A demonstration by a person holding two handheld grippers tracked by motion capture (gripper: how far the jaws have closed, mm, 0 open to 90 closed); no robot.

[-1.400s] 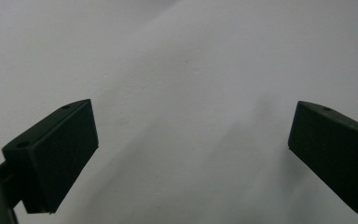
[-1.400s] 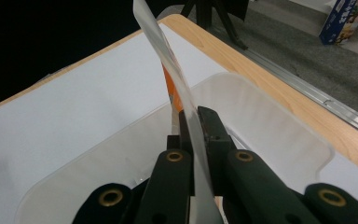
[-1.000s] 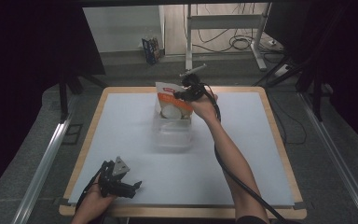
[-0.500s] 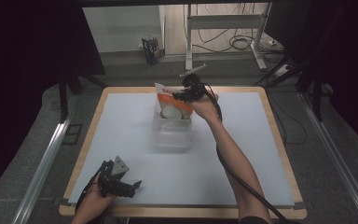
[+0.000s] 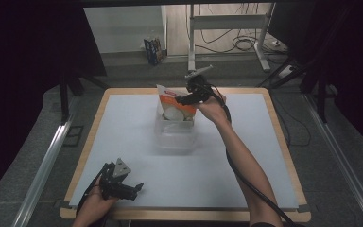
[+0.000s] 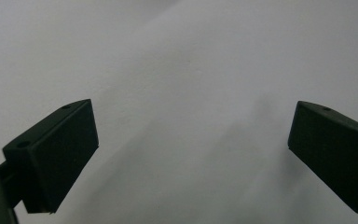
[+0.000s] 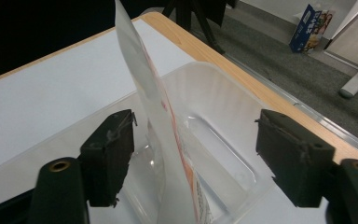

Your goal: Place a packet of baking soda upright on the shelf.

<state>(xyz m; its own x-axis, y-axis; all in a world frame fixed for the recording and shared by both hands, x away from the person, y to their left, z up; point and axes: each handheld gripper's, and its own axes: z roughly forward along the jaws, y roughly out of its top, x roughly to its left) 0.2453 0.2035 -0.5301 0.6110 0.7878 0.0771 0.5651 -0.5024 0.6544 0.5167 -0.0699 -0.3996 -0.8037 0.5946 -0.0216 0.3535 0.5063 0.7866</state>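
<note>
My fingers (image 7: 109, 158) spread, just opened, off the pouch (image 7: 161, 126).
It stands between them, untouched, in the clear tub (image 7: 223, 102); my left gripper (image 5: 131, 189) rests open on the table (image 5: 123, 137).

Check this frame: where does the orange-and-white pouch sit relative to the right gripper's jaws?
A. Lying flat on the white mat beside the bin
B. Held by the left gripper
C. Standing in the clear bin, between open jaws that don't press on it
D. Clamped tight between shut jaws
C: in the right gripper view the pouch stands edge-on in the clear bin, with the right gripper open and both jaws apart from it.
</note>
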